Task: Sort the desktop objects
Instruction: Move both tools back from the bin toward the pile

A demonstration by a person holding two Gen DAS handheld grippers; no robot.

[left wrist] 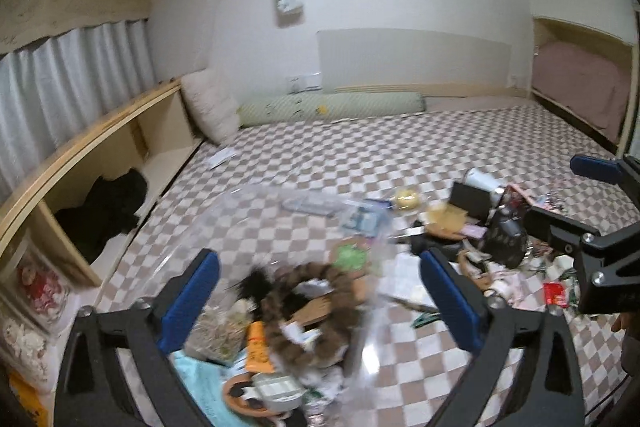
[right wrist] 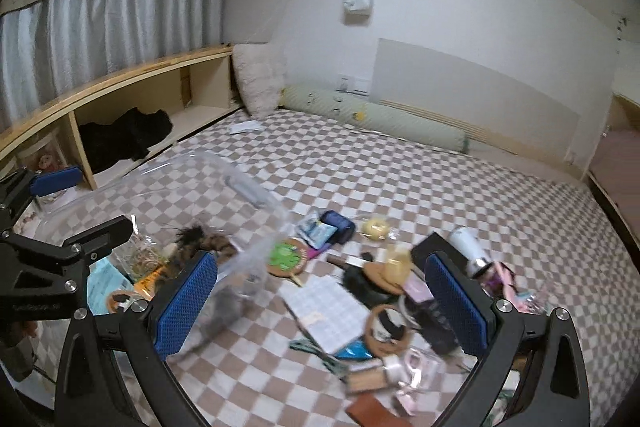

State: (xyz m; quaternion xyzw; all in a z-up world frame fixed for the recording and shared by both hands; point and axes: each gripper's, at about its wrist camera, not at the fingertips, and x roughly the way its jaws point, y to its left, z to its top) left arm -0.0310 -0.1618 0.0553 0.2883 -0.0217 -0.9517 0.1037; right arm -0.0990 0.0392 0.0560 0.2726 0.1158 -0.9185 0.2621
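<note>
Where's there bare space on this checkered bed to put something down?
The far stretch of the checkered bedspread is bare, between the green bolster and the clutter. Crowded near: around the clear bin, white grid box and black case.

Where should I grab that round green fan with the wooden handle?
Grip the green fan by its thin wooden handle, coming from above on the near side. The disc lies flat on the checkered sheet, so only the protruding handle probably fits between the fingers.

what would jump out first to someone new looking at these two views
A jumble of small objects litters the brown-and-white checkered bedcover, some inside a clear plastic bin on the left. Both the left gripper and right gripper hover open above the clutter.
</note>
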